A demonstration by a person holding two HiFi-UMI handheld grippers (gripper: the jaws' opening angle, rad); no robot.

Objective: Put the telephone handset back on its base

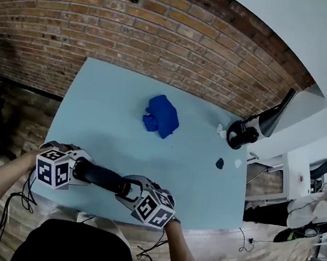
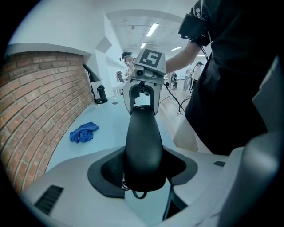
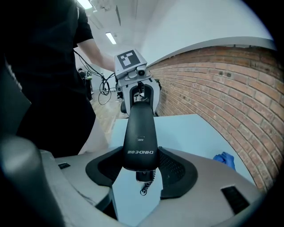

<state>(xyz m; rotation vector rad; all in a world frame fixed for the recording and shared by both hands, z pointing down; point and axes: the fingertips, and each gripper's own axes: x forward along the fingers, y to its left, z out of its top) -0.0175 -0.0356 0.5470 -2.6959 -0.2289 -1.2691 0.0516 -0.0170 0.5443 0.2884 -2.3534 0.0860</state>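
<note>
Head view: pale blue worktop (image 1: 106, 106) with a brick wall (image 1: 137, 19) along its far edge.

Left gripper (image 1: 77, 169): over the front edge, near the front left corner. Fingers (image 2: 104, 170) set moderately wide, dark pads clamped on either side of the left end of the black handset (image 1: 100, 178).

Handset: lies along the front edge, left of the middle, spanning from one gripper to the other. Cannot tell whether it touches the surface. Short curl of cord (image 3: 146, 184) hangs from its right end, under a line of white lettering.

Right gripper (image 1: 125, 192): at the front edge, about the middle. Fingers (image 3: 177, 170) wide, pads pressed on the right end of the handset. Each gripper's view looks down the handset's length to the other gripper.

Blue cloth (image 1: 162, 116): crumpled, middle of the worktop towards the far edge, well apart from the handset.

Small dark object (image 1: 220, 163): near the right edge, with a white scrap (image 1: 237, 163) just beside it.

Black-and-grey appliance (image 1: 255, 127): at the right edge near the far right corner, partly overhanging. Type not legible.
</note>
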